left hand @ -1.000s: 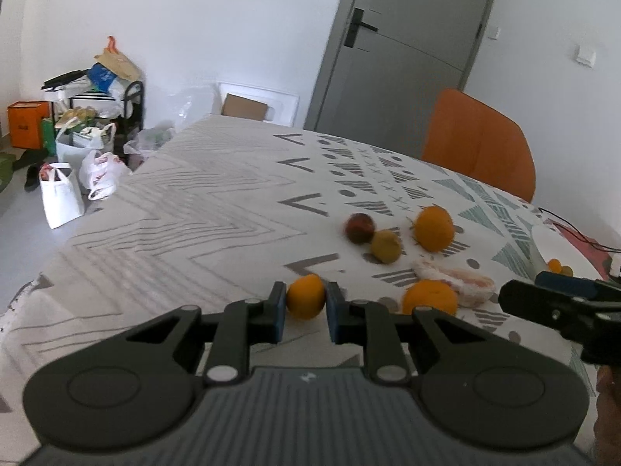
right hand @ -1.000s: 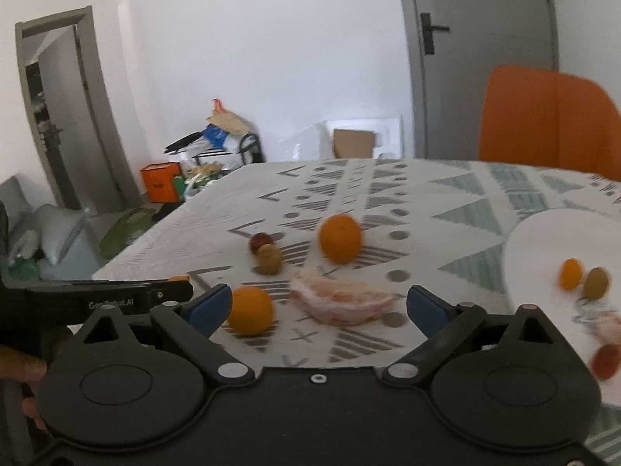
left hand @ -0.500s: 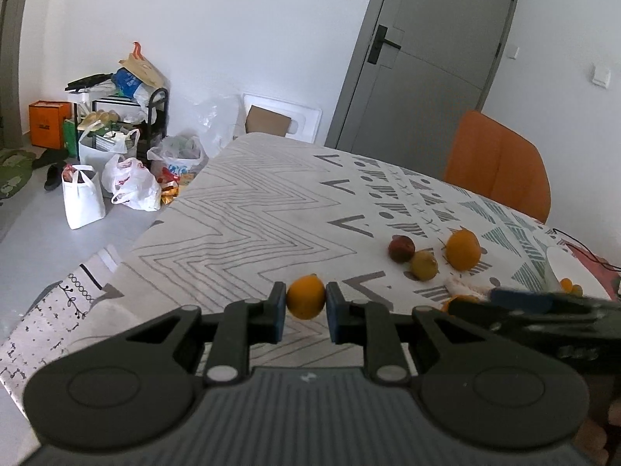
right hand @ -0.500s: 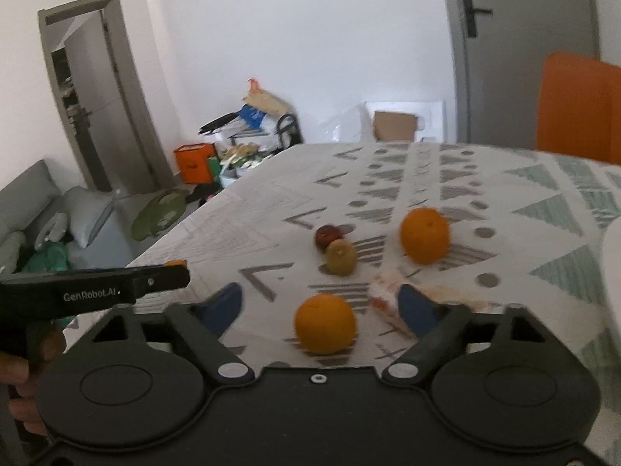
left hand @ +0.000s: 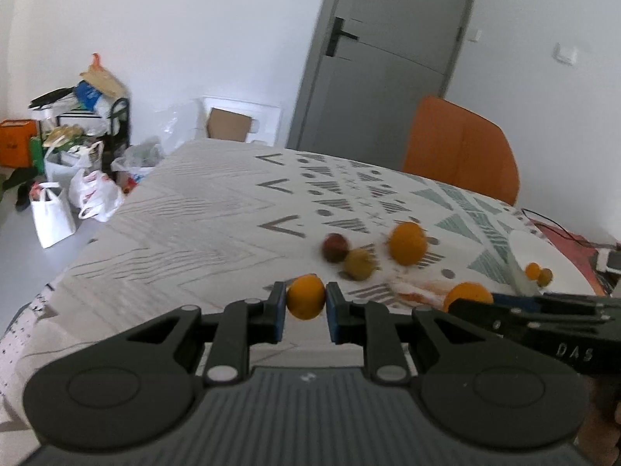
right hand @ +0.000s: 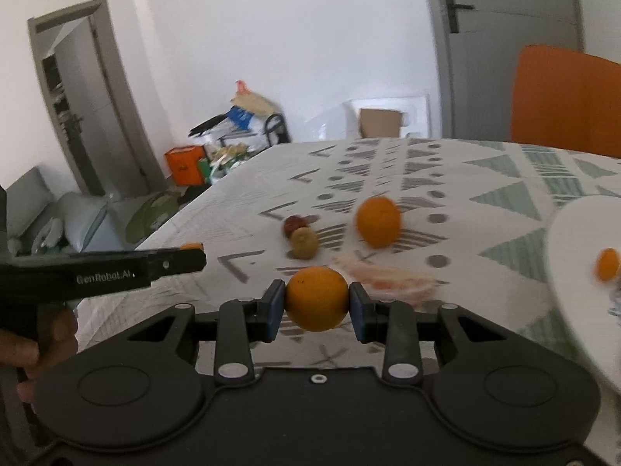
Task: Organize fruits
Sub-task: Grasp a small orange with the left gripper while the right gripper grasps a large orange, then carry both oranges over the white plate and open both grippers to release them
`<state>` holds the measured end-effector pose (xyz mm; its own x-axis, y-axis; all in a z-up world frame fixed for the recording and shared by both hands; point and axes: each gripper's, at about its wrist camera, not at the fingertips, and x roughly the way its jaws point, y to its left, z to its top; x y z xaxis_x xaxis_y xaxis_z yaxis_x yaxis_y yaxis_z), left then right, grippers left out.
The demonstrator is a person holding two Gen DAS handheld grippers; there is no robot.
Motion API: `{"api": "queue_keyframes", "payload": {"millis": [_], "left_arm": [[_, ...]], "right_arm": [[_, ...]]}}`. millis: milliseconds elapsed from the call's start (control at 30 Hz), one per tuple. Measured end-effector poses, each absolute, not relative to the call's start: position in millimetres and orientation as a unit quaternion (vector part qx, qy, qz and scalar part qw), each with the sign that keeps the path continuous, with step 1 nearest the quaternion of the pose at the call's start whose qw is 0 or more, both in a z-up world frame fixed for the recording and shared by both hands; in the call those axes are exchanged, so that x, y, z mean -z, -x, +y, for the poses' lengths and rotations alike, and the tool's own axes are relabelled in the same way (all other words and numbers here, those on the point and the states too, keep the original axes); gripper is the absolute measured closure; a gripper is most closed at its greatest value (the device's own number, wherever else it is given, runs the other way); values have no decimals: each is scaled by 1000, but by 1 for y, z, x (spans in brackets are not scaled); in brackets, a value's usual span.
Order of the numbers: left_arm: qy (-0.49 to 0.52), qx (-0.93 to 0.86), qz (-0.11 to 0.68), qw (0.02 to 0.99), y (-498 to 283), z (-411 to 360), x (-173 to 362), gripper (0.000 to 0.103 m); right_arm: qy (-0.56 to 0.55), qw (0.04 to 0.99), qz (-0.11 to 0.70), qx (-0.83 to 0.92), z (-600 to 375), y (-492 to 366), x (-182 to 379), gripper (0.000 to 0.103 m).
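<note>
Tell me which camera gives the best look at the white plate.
The right wrist view: the white plate fills its right edge, broad bare surface showing, a small orange fruit on it. The left wrist view shows only a thin slice of plate at far right, partly behind the right gripper.

White walls are lit evenly by daylight, and a grey door is seen shut behind an orange chair. Bags and a cluttered rack are gathered on the grey floor. A second doorway is seen open.
</note>
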<state>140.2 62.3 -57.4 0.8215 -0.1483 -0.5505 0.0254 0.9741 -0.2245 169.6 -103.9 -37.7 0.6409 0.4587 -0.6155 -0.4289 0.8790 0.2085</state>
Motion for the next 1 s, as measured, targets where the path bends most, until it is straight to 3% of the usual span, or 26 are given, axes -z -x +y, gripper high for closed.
{"api": "queue_keyframes", "payload": {"millis": [1000], "left_arm": [[43,137,286,947,-163,-50,37,83]], "right_arm": [[-72,948,291,-110,-242,-154,16,70]]}}
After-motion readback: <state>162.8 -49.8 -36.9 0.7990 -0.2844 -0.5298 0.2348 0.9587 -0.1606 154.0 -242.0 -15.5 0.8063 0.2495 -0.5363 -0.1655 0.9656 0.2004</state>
